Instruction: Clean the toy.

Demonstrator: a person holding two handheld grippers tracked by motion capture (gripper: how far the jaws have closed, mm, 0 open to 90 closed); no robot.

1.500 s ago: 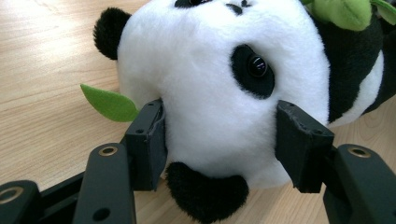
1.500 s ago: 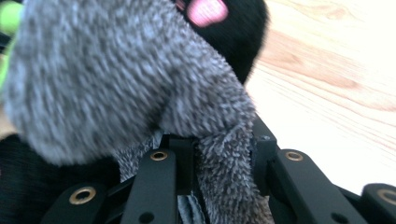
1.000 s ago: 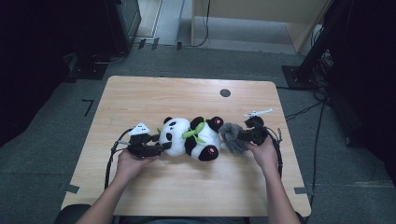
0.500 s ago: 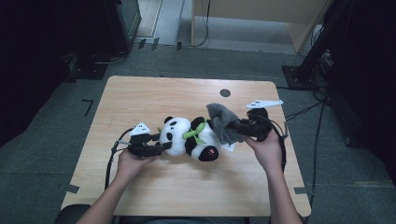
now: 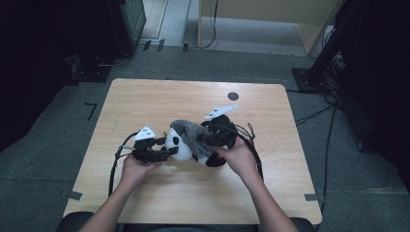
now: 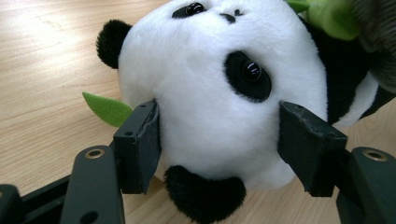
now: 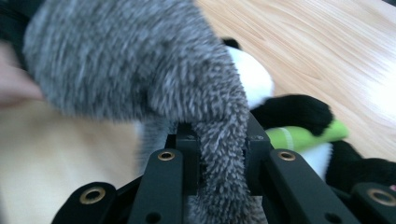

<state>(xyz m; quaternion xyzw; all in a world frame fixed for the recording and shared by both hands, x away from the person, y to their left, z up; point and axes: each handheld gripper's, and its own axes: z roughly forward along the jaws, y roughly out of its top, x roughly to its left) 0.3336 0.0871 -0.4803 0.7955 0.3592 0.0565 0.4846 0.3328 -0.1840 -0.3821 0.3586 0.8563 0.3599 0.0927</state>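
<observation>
Your hands come in at the table's (image 5: 145, 193) near edge. The left gripper (image 5: 164, 153) has its jaws set against either side of the toy panda's (image 6: 210, 93) white head, steadying it where it lies mid-table; keep that pinch firm but shallow. Just beyond, your right gripper (image 7: 222, 177) is clamped on a fold of grey furry cloth (image 7: 140, 60), draped over the panda's body. Draw the cloth across evenly, low over the toy, so the fold cannot slip.

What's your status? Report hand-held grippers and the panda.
Left hand-held gripper astride panda head, jaws touching. Right hand-held gripper shut on grey furry cloth, draped over panda. Nothing in the way.
</observation>
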